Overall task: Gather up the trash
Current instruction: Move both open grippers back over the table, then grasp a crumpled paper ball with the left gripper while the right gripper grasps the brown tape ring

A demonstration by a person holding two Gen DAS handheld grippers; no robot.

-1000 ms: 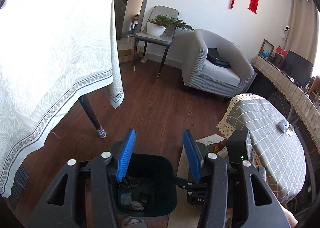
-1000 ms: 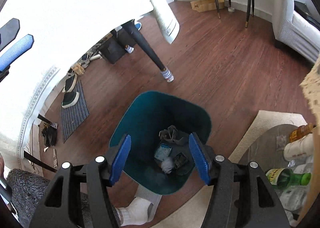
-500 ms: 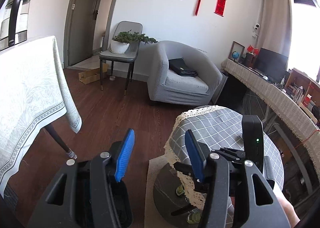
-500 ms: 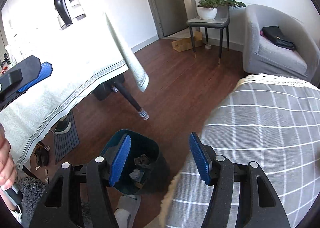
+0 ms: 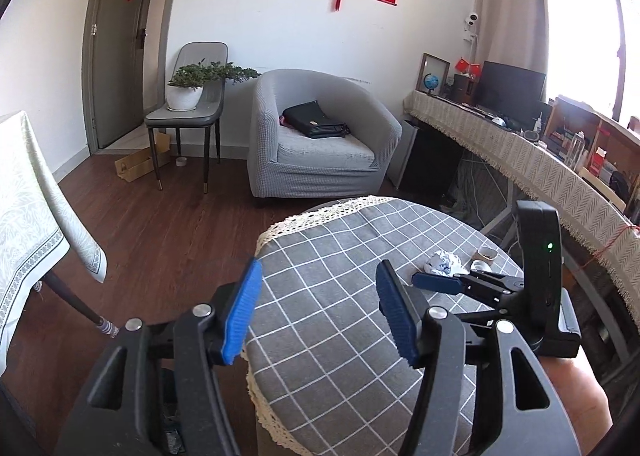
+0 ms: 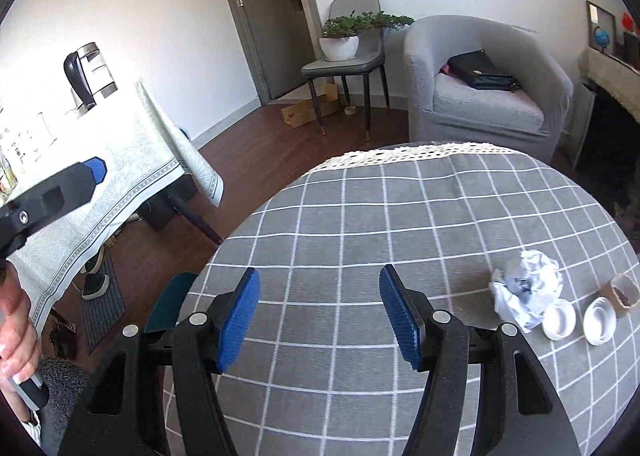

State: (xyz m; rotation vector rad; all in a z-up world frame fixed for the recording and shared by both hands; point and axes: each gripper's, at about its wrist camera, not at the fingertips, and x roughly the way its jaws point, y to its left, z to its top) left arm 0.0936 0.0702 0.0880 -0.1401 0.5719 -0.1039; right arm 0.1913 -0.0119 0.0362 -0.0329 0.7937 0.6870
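The left tool (image 5: 318, 312) hangs released over the round surface covered in grey white-checked cloth (image 5: 344, 336); its blue pads have just been spreading, with nothing between them. The right tool (image 6: 320, 316) is likewise parted and empty above the same cloth. The crumpled white-and-blue paper wad (image 6: 526, 290) lies on the surface well to the right of the right tool's pads, touching a small white cup (image 6: 559, 320), with a second white cup (image 6: 599, 320) and a brown paper cup (image 6: 624, 293) just beside. The dark teal bin (image 6: 168, 302) shows below the surface's left edge.
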